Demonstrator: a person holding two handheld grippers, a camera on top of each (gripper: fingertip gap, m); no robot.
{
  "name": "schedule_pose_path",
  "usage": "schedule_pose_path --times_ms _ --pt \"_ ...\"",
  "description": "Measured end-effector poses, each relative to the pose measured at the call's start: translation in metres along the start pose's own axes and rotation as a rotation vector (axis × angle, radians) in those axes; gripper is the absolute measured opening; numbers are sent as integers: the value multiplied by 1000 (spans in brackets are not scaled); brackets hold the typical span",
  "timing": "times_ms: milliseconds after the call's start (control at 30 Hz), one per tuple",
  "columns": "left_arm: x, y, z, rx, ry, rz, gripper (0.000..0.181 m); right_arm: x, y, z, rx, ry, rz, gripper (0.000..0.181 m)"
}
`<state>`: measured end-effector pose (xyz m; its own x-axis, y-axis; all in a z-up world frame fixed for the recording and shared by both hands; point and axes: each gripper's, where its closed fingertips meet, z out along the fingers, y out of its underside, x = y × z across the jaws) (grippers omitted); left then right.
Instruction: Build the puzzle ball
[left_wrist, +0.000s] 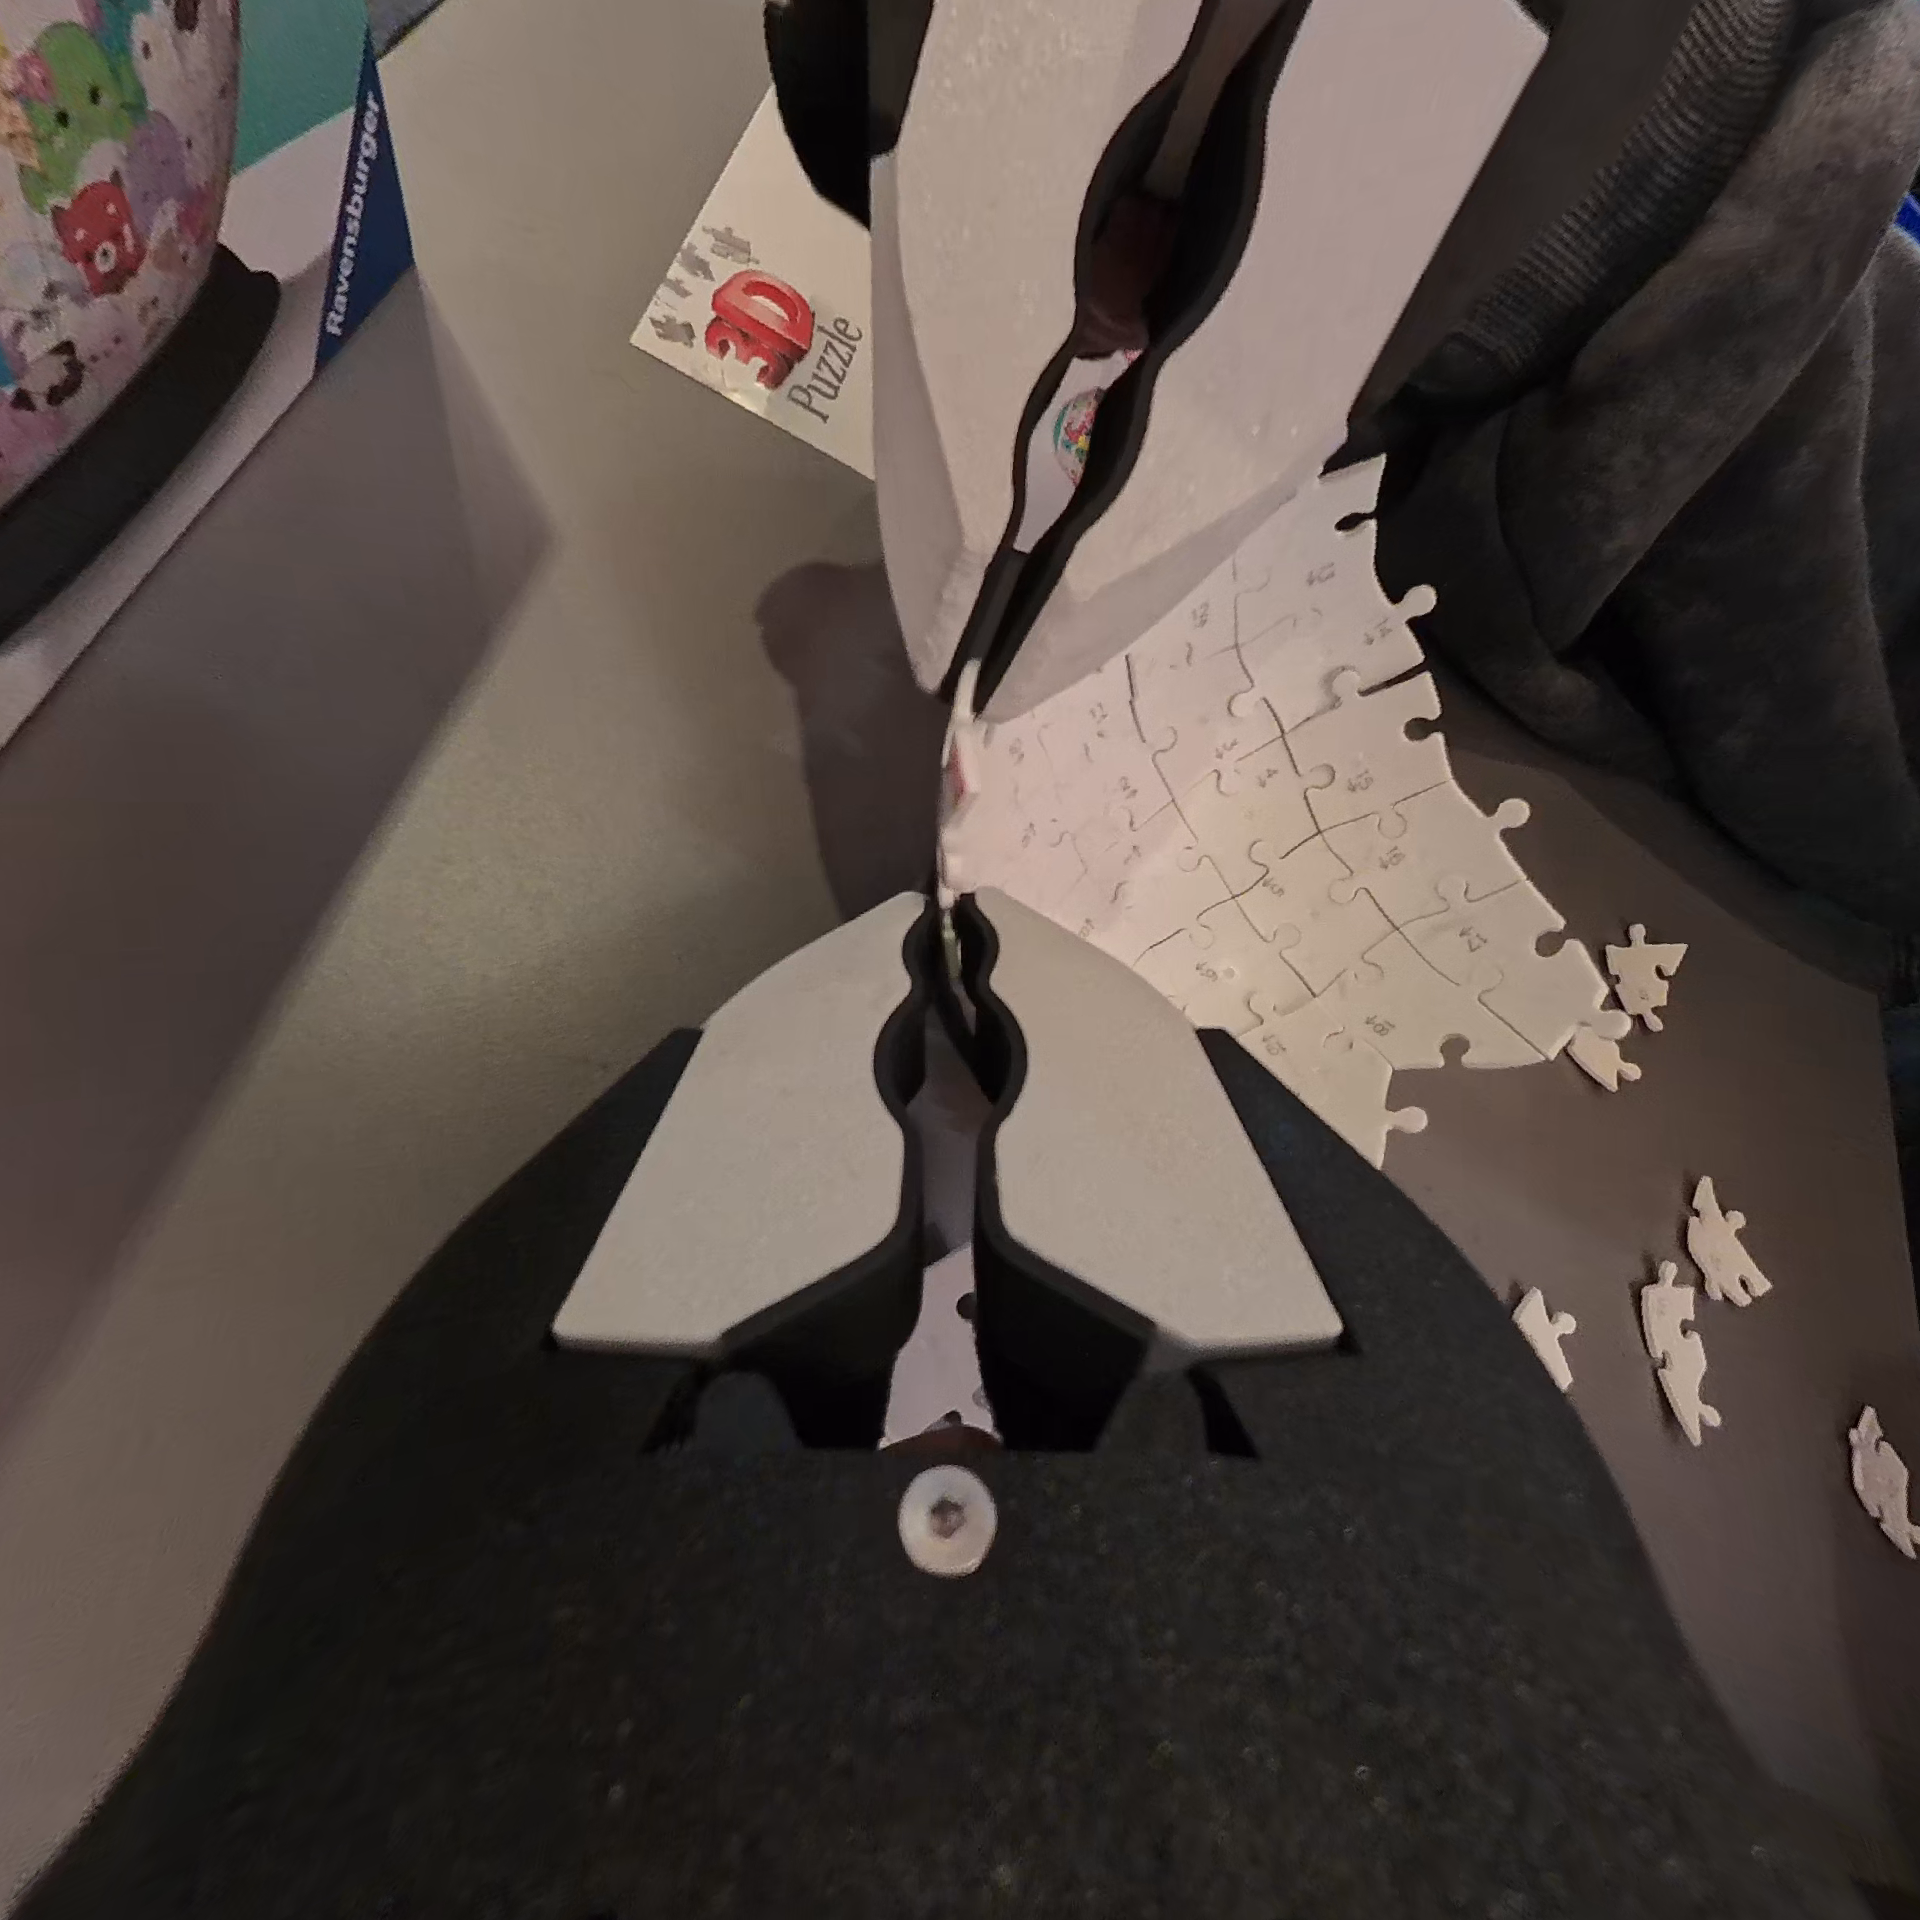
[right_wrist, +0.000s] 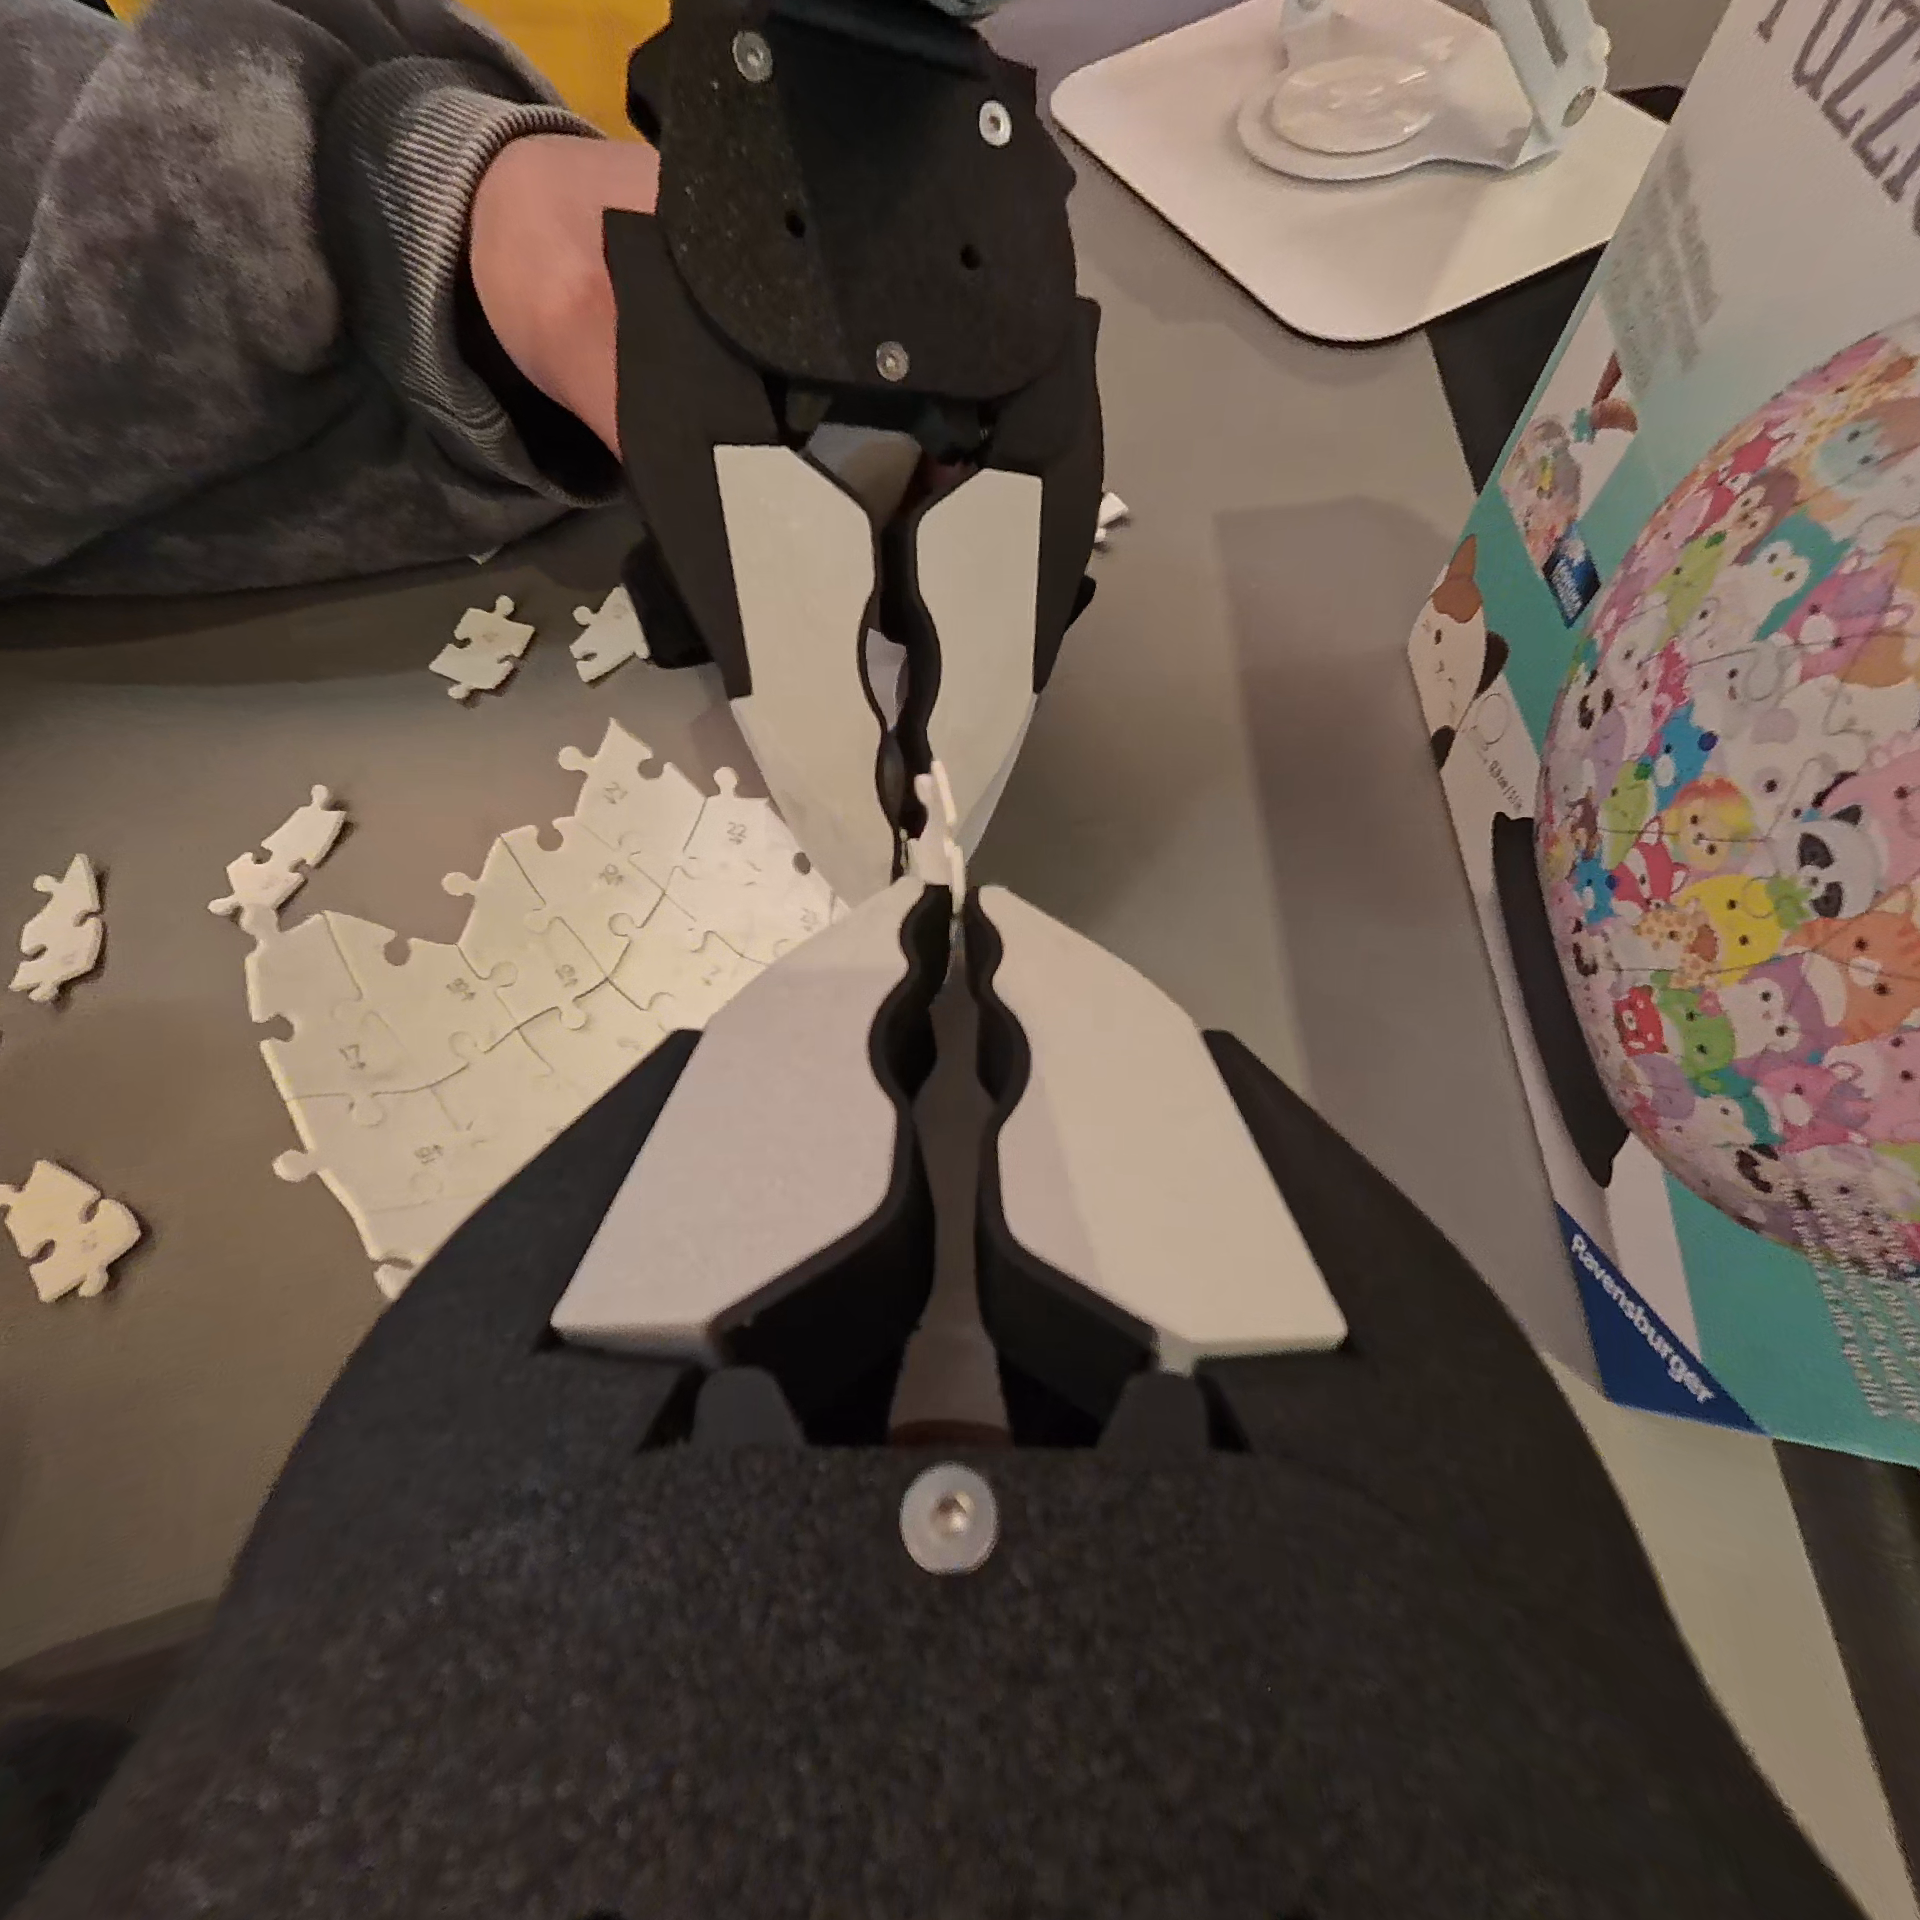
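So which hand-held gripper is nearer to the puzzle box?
Right. The puzzle box stands just beside the right hand-held gripper, on its right. The left hand-held gripper sees it farther off, ahead to its left. Both pinch a puzzle piece.

two tongs (right_wrist: 951, 904), one puzzle box (right_wrist: 1714, 727), one joined puzzle sheet (right_wrist: 499, 997)

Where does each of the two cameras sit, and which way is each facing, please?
Left wrist view: on the left claw, facing the right claw tip to tip, above the joined sheet; a grey sleeve shows.
Right wrist view: on the right claw, facing back at the left claw; a hand and sleeve show.
Shared: both claws, the piece pinched between them, the sheet, loose pieces, box, table.
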<state>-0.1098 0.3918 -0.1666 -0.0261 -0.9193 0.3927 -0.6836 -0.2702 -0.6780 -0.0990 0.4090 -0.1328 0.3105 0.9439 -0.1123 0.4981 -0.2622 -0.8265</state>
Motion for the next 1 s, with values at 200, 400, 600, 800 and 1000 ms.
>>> schedule_pose_path --times_ms 200,400,600,800,1000 --pt "0 0 0 -3 -6 0 2 -1 -1 0 -21 25 -58 2" --pt "0 1 0 -11 -9 6 3 -1 0 1 -30 40 -91 2" --pt "0 1 0 -8 -5 0 2 0 0 0 -30 54 -107 3" --pt "0 1 0 -8 -5 -2 2 -1 0 -3 -18 42 -103 4" --pt "0 1 0 -7 2 -15 2 -5 -15 -22 14 66 -114 11"
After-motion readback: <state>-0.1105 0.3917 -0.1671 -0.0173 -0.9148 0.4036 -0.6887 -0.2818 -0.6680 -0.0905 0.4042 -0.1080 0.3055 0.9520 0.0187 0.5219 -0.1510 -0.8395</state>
